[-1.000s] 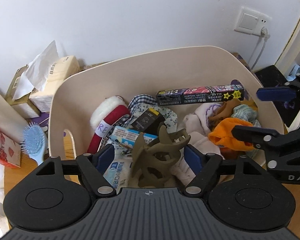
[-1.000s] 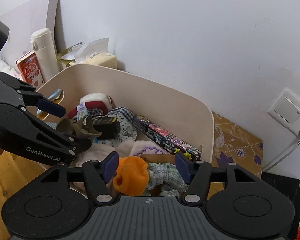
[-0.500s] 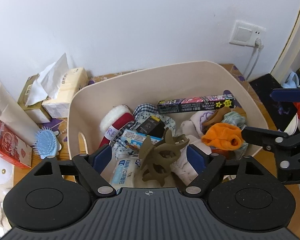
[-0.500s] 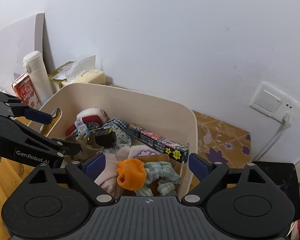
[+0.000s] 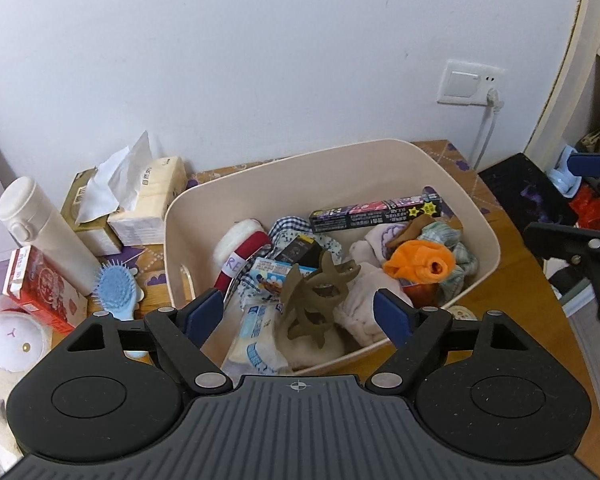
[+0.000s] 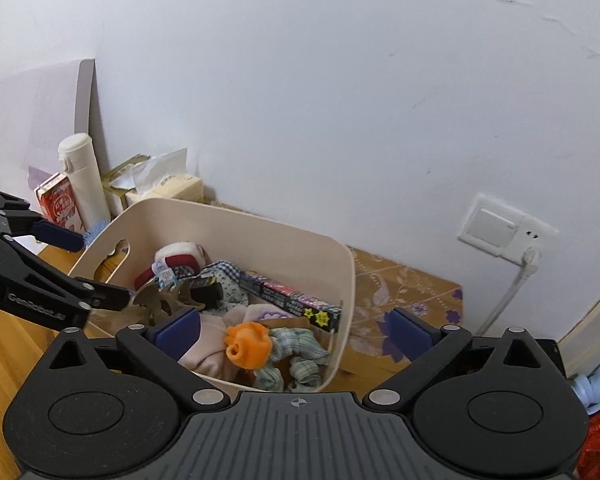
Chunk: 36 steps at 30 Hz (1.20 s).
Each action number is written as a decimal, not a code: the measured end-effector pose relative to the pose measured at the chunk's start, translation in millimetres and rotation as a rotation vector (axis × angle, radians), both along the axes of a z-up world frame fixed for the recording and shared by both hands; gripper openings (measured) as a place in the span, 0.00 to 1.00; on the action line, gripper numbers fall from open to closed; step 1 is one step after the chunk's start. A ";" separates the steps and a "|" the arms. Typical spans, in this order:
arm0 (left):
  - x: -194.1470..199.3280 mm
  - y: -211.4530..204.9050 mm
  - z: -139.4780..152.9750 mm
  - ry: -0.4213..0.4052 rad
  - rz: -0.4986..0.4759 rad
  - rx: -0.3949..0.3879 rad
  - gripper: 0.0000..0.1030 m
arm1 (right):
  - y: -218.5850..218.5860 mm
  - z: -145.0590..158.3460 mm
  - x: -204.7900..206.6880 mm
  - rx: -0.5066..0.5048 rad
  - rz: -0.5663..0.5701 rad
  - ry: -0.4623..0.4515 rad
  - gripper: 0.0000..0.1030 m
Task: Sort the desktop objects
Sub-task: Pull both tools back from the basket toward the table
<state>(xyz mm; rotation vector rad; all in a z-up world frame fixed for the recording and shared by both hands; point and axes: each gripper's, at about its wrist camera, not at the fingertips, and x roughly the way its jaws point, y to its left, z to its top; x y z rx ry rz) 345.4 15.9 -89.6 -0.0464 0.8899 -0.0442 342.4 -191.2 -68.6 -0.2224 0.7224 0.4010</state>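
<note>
Now both tools hang above the bin (image 5: 476,216), which sits on the tabletop (image 6: 404,292) against the wall, and neither holds anything. The left hand-held gripper (image 5: 300,314) has its blue pads well apart; the brown hair claw (image 5: 316,292) shows between them in its view but lies down in the bin on the pale cloths, not touched by either pad. The right hand-held gripper (image 6: 294,330) has just been opening and its jaws now stand as wide as they go, with the orange cloth (image 6: 248,344) and a checked scrunchie (image 6: 296,350) seen between them, both resting in the bin's near corner rather than gripped.

That spread reads as a release: each item seems to have been let go into the bin, where the sorted things collect. A long dark box (image 5: 376,214) leans across the far side, a red and white sock (image 5: 242,250) lies to the left, and packets fill the middle.

Outside the bin, on the left, stand a white flask (image 5: 40,228), a red carton (image 5: 36,288), a tissue pack (image 5: 148,200) and a blue hairbrush (image 5: 114,288), just beside the bin wall. These look like candidates for the next pick, though which counts as unsorted I cannot tell.
</note>
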 end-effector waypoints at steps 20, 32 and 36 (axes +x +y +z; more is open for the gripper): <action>-62.0 -4.0 29.8 -0.060 0.010 -0.078 0.81 | -31.0 20.0 -61.6 0.031 0.000 -0.077 1.00; -108.1 -17.5 16.1 -0.031 0.003 -0.129 0.81 | -44.3 10.5 -96.7 0.039 0.010 -0.078 1.00; -123.9 -29.9 5.3 0.000 -0.027 -0.113 0.81 | -50.0 1.3 -105.1 0.034 0.015 -0.066 1.00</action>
